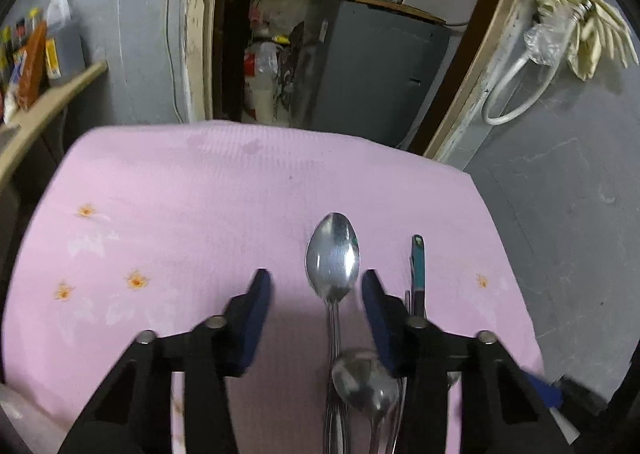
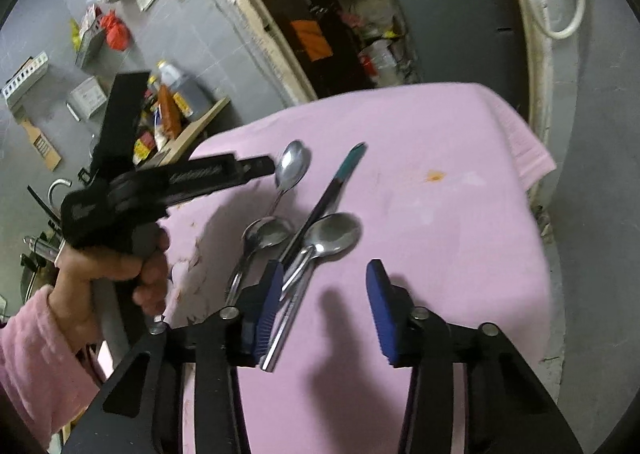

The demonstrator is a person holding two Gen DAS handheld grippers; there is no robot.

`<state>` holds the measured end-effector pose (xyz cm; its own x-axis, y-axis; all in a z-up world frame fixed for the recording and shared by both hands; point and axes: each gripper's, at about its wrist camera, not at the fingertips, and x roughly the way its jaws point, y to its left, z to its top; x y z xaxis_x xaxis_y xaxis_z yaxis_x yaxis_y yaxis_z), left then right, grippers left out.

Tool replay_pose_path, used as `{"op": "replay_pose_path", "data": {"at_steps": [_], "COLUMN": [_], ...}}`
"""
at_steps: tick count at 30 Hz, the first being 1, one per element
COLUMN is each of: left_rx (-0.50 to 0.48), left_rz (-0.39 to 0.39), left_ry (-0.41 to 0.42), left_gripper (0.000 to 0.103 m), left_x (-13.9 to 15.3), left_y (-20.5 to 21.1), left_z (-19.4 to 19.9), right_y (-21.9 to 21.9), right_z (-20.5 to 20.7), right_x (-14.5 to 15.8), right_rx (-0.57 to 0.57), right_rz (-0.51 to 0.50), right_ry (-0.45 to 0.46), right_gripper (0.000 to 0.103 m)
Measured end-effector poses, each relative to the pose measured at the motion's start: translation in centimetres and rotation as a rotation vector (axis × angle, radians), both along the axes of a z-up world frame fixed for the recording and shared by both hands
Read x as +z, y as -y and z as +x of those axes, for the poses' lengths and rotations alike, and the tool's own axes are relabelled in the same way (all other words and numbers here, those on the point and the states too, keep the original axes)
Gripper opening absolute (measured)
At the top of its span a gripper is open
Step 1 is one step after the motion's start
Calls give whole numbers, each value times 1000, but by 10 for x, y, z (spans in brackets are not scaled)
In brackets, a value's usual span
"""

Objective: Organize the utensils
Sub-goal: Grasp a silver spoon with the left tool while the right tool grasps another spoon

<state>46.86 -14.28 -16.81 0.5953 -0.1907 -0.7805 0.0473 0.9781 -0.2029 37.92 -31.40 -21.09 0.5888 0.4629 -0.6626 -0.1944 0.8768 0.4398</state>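
Both the left gripper (image 1: 316, 286) and right gripper (image 2: 324, 282), jaws spread and empty, approach the spoons (image 2: 332, 234) at frame centre; next comes pinching one handle.

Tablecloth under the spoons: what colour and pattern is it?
The tablecloth is pink with small orange flower motifs, clearest in the left wrist view.

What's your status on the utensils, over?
Left gripper open, straddling far spoon. Right gripper open, empty over pink cloth. Three spoons and teal-handled utensil bunched together, untouched. Nothing blocking.
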Motion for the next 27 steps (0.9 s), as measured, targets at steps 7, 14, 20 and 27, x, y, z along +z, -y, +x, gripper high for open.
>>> {"op": "replay_pose_path", "data": {"at_steps": [7,14,20,27], "left_rx": [-36,-39,-43,-93], "left_rz": [-15,-40,-64,-77], "left_ry": [-9,-2,6,-35], "left_gripper": [37,36,36,15], "left_x": [-9,-12,-14,-20], "left_y": [1,-3,-5,-2], "left_z": [15,24,33,39], "right_y": [-17,-13,-2,6], "right_z": [15,28,43,49], "right_x": [-10,-13,-15,-18], "right_rx": [-14,-66,-107,-90], "right_rz": [15,47,81,105], "right_ry": [-61,-79,-71,-90], "right_gripper": [26,16,7,4]}}
